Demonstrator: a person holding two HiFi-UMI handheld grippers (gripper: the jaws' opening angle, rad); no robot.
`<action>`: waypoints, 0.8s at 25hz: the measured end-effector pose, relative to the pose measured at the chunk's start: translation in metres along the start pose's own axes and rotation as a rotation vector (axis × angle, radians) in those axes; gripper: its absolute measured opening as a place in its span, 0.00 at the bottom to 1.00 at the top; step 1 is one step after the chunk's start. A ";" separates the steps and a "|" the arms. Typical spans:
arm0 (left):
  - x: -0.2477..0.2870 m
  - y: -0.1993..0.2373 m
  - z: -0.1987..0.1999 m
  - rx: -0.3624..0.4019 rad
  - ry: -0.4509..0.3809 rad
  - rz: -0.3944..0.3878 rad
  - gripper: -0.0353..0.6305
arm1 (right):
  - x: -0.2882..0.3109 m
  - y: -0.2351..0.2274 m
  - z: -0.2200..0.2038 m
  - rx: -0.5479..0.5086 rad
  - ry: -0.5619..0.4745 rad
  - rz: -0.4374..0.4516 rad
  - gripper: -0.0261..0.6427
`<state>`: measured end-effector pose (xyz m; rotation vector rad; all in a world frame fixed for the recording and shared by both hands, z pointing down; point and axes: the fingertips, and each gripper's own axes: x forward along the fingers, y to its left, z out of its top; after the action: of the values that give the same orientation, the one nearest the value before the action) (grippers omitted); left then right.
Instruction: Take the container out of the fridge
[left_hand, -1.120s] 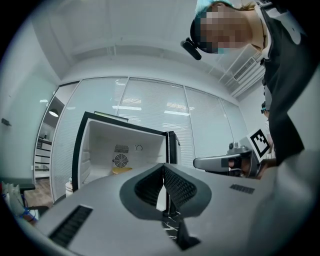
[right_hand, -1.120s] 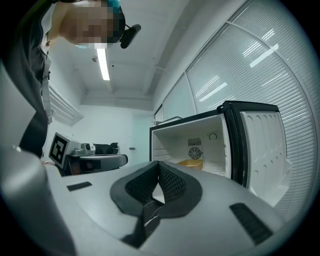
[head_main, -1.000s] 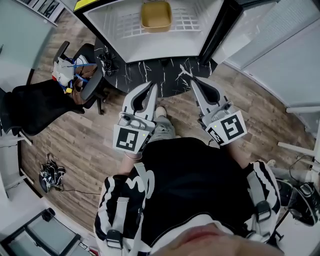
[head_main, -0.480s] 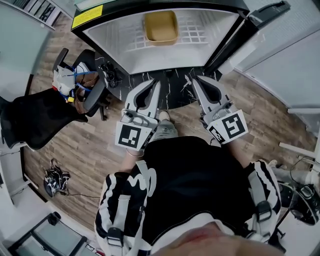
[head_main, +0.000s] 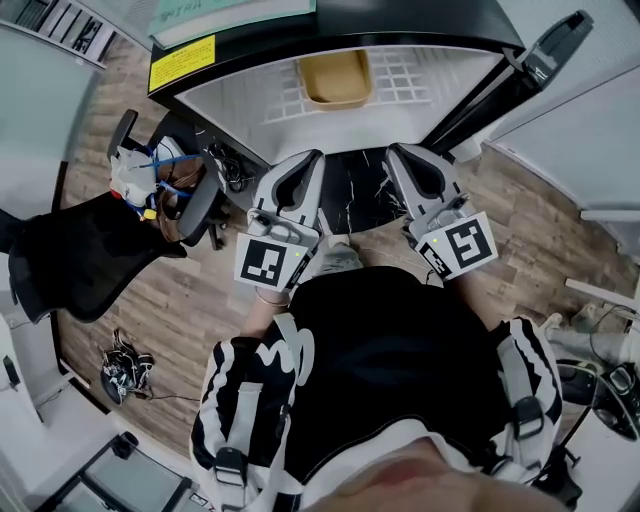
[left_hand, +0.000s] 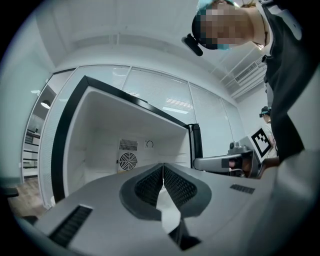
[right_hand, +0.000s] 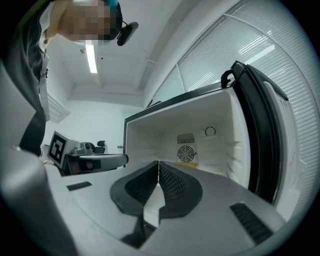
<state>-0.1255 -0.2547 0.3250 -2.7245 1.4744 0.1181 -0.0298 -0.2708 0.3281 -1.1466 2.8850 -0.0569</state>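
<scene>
Tan rectangular plastic container (head_main: 337, 78) is sitting on the white wire shelf (head_main: 425, 70) inside the open black-framed fridge (head_main: 250, 105), a bit left of the shelf's middle, near its back edge. Left tool (head_main: 314, 158) is pointing level into the fridge opening, jaws fully together, gripping nothing. Right tool (head_main: 394, 151) is doing the same just beside it, jaws pressed together and empty. Both are staying well apart from the container.

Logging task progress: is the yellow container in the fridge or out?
In. The yellow container sits on the white wire shelf inside the open fridge, and nothing is gripping it.
</scene>
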 end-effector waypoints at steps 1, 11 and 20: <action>0.002 0.004 0.000 -0.001 0.003 -0.005 0.07 | 0.005 -0.001 0.000 0.000 0.000 -0.004 0.06; 0.024 0.032 -0.008 -0.004 0.028 -0.064 0.07 | 0.038 -0.012 -0.001 -0.004 -0.011 -0.042 0.06; 0.036 0.032 -0.006 0.015 0.026 -0.043 0.07 | 0.043 -0.024 -0.001 -0.021 0.017 0.009 0.06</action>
<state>-0.1325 -0.3032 0.3282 -2.7546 1.4165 0.0699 -0.0445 -0.3177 0.3293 -1.1420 2.9119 -0.0363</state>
